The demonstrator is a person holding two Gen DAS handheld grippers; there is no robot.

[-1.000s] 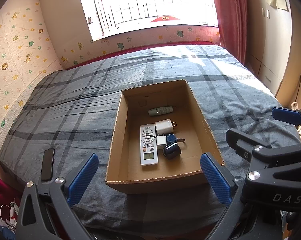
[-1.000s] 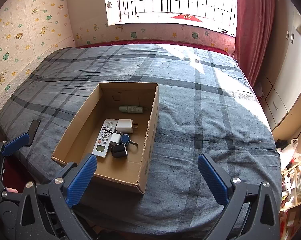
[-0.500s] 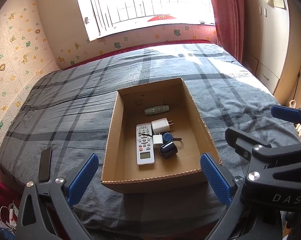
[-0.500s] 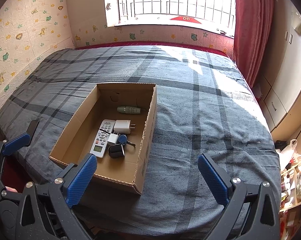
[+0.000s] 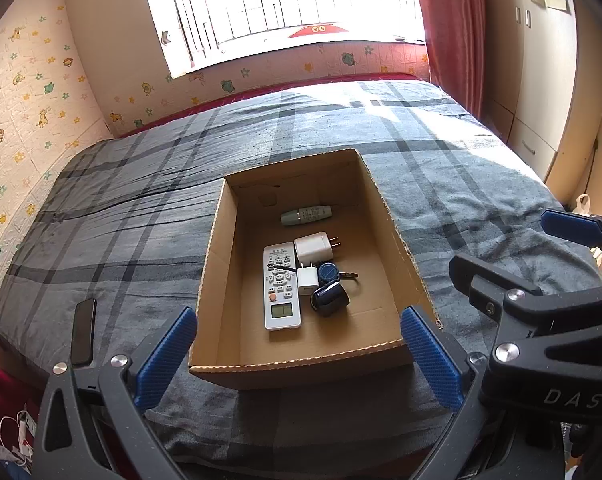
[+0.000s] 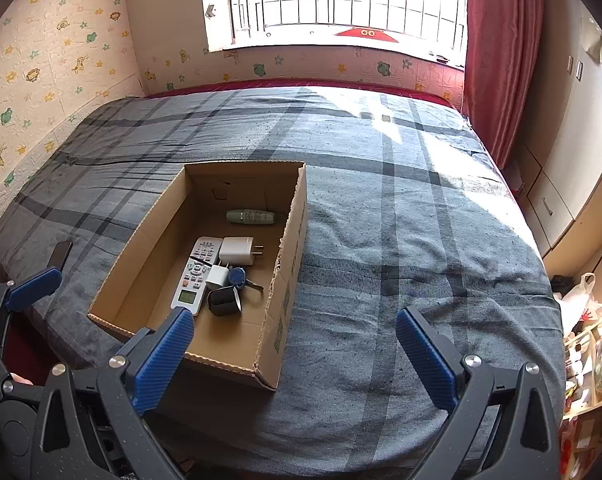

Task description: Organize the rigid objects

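An open cardboard box [image 5: 217,248] [image 6: 289,256] lies on the grey plaid bed. Inside it are a white remote [image 5: 281,286] [image 6: 195,274], a large white charger [image 5: 313,246] [image 6: 237,250], a small white charger [image 5: 307,282], a blue key fob [image 5: 328,271], a dark blue cube-shaped object [image 5: 329,299] [image 6: 224,301] and a pale green tube [image 5: 307,215] [image 6: 250,216]. My left gripper [image 5: 299,360] hangs open over the box's near edge, holding nothing. My right gripper [image 6: 295,354] is open above the box's near right corner, also holding nothing.
A black phone [image 5: 83,332] [image 6: 60,254] lies near the bed's left edge. Wallpapered wall on the left, window at the back, red curtain [image 6: 501,52] and cabinets [image 5: 541,80] on the right. Bare bedspread [image 6: 421,220] stretches right of the box.
Both views have drifted slightly left and back, so the box sits a little lower and nearer. The objects in the box have not moved. Both grippers remain open.
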